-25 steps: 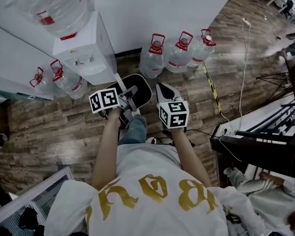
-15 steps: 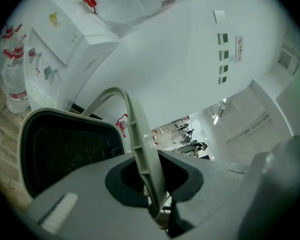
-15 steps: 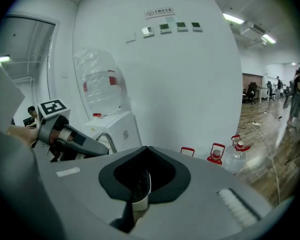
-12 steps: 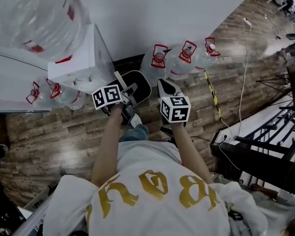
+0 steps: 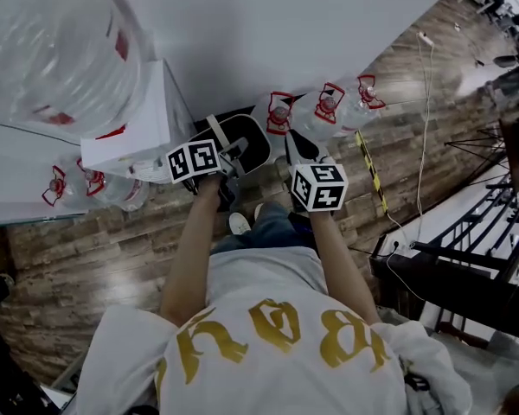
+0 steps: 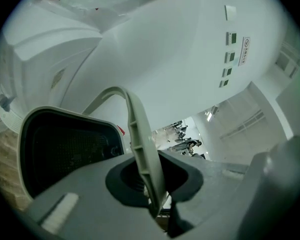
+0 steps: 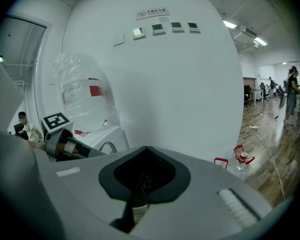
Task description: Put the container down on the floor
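The container (image 5: 246, 143) is a dark tub with a grey rim and a thin grey bail handle (image 5: 216, 133). It hangs in the air in front of the person, above the wooden floor (image 5: 112, 249). My left gripper (image 5: 229, 158) is shut on that handle. In the left gripper view the handle (image 6: 139, 134) runs up out of the closed jaws and the container's dark inside (image 6: 65, 151) fills the lower left. My right gripper (image 5: 296, 148) is just right of the container, jaws shut with nothing between them (image 7: 140, 184).
A white water dispenser (image 5: 134, 124) with a large clear bottle (image 5: 52, 50) stands left of the container against the white wall. Several red-capped water jugs (image 5: 324, 106) line the wall base, and more sit at the left (image 5: 69, 184). A dark desk (image 5: 450, 271) and a cable (image 5: 424, 145) are on the right.
Both grippers and the hanging container have shifted toward the wall and a little to the right. The dispenser bottle looms larger in the head view.
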The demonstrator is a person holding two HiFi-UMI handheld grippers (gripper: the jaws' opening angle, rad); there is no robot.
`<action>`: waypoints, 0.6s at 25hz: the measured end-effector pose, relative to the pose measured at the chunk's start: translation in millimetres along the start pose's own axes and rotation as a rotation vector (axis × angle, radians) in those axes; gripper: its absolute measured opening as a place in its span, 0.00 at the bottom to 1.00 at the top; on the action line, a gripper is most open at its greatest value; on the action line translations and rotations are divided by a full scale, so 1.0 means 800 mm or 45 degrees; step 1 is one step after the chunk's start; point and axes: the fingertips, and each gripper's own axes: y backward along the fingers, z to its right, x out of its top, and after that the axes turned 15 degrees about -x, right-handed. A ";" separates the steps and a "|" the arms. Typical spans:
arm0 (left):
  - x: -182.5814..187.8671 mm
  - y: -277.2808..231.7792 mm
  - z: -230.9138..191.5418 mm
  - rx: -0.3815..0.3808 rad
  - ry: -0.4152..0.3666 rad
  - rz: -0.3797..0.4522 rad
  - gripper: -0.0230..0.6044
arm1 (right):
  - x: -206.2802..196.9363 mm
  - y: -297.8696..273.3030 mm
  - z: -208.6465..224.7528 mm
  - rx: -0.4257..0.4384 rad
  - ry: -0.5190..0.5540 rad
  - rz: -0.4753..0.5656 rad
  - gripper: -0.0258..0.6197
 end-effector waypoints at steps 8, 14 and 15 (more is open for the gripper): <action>0.005 -0.007 -0.014 0.001 0.036 -0.004 0.10 | -0.007 -0.024 -0.009 0.012 0.026 -0.040 0.08; 0.001 -0.012 -0.039 0.041 0.062 -0.052 0.10 | -0.025 -0.048 -0.011 0.033 0.007 -0.101 0.08; 0.001 -0.012 -0.043 0.048 0.064 -0.058 0.10 | -0.028 -0.053 -0.011 0.037 0.005 -0.114 0.08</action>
